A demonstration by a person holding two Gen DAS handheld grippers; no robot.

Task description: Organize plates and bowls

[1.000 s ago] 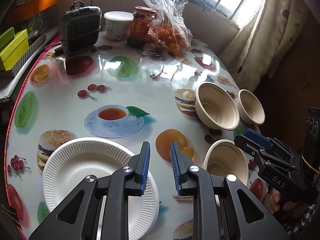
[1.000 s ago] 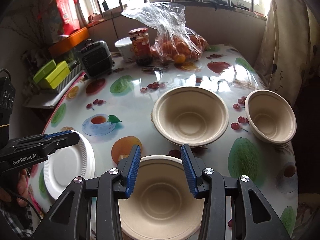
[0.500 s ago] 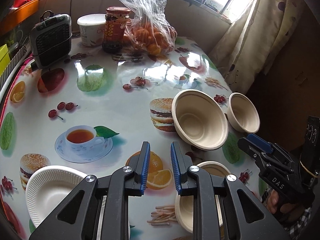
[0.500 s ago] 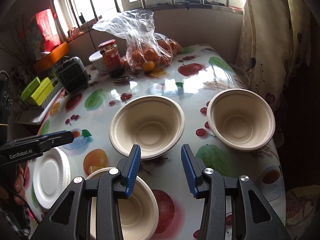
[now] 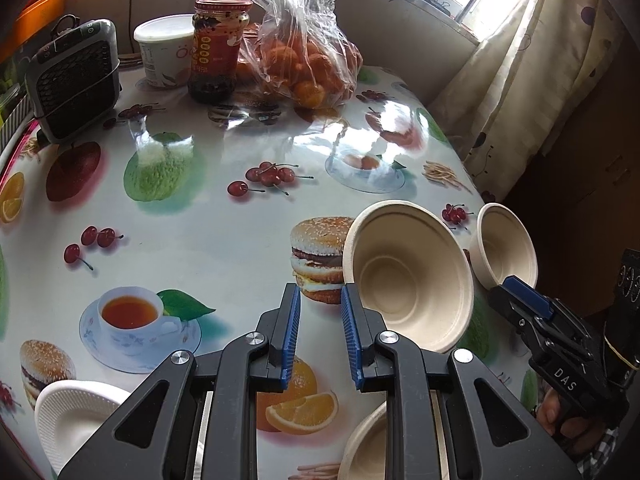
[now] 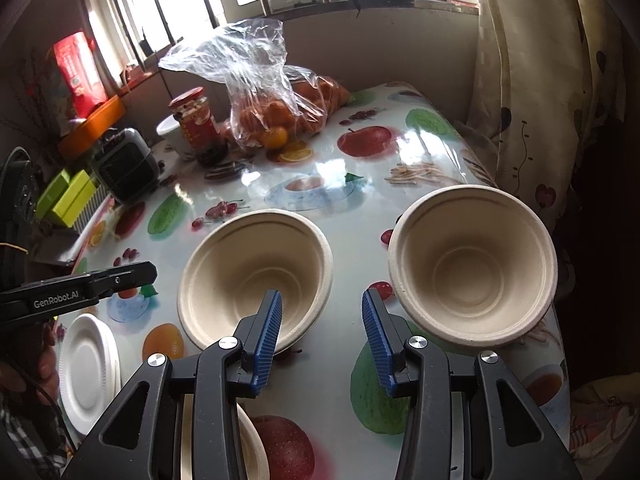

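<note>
Over the last second both tools have been carried forward across the bench (image 5: pixel 224 248), away from the near edge. The plates (image 6: pixel 90 364), which filled the left view's foreground a second ago, are now seen only at its lower left corner. The near bowl (image 6: pixel 248 452) has slipped almost out of sight under the right tool (image 6: pixel 322 336).

The right tool is held wide and empty, its gap aimed between the middle bowl (image 6: pixel 256 276) and the far bowl (image 6: pixel 474 268), with the left finger over the middle bowl's near rim. The left tool (image 5: pixel 320 334) is held narrower, also empty, just beside the middle bowl. All three bowls stand apart on the bench, unstacked.

The shift suggests that the bowls are being taken up first, probably for nesting; no grasp has been made yet.
</note>
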